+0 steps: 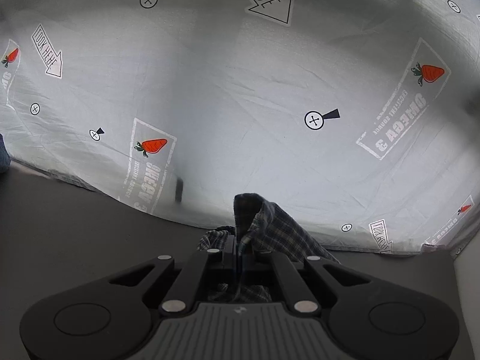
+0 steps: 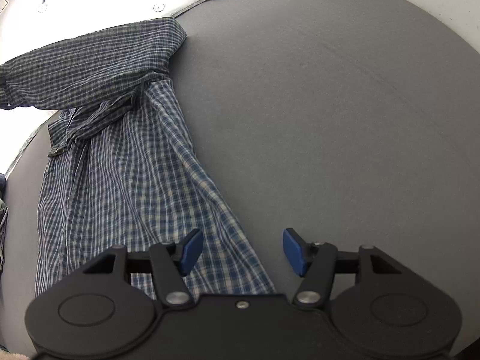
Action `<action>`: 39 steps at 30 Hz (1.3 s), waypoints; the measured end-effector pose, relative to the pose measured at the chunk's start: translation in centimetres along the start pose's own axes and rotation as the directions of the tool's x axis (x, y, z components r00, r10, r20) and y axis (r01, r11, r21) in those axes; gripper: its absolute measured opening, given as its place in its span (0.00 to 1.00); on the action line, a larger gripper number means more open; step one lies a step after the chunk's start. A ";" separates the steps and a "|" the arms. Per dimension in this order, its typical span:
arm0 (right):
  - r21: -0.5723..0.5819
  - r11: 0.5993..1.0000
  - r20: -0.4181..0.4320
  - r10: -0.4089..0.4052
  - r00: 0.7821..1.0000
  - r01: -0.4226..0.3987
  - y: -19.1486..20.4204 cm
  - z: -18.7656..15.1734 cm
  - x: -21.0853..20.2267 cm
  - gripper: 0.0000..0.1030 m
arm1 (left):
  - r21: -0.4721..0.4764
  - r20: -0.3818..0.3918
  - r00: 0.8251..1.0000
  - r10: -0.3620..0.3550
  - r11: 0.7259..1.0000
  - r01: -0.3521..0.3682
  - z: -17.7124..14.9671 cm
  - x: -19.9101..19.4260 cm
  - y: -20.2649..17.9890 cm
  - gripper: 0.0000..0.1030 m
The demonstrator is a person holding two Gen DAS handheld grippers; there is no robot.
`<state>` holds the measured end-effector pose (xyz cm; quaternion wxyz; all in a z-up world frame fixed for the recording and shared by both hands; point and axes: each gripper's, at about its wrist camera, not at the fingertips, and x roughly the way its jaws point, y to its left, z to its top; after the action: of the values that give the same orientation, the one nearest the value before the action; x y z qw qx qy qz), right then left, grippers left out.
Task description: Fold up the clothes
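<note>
Above the grey tabletop (image 2: 330, 105), the left tool (image 1: 240, 249) is clamping a fold of the plaid shirt (image 2: 126, 156) while the right tool (image 2: 241, 250) is hovering apart over its hem, so lifting evenly and keeping the cloth taut should be flattening it.

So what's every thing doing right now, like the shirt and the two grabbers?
plaid shirt: unfolded, mostly spread on the grey surface, one part lifted up
left gripper: shut on a bunched bit of the plaid shirt
right gripper: open, above the shirt's lower edge, pads not pressing on cloth
grey surface: bare beside the shirt
printed white sheet: hanging behind as a backdrop, wrinkled
</note>
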<state>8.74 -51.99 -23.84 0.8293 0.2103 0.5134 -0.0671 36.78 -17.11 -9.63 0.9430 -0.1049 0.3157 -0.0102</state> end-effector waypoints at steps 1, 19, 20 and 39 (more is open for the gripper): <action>-0.026 0.999 0.001 -0.021 1.000 0.021 0.4 -0.6 -0.2 0.60 | -0.003 -0.005 1.000 0.004 1.000 -0.004 -0.2 0.0 0.7 0.03; -0.365 0.897 0.222 -0.176 0.959 0.250 14.2 -7.3 -7.9 0.01 | 0.010 0.107 0.976 -0.191 0.981 0.192 6.2 -3.0 5.3 0.03; -0.386 0.878 0.222 -0.209 0.952 0.282 14.8 -7.8 -7.3 0.01 | 0.001 0.101 0.972 -0.214 0.977 0.215 6.6 -3.2 5.4 0.03; -0.071 0.959 0.321 -0.240 0.916 0.276 12.2 -6.6 -10.8 0.00 | 0.129 0.203 0.870 -0.449 0.893 0.431 11.8 -9.8 -5.3 0.03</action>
<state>2.29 -39.30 -13.51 0.8938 0.0797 0.4037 -0.1783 36.22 -19.21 6.45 0.9490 -0.1368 0.1730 -0.2253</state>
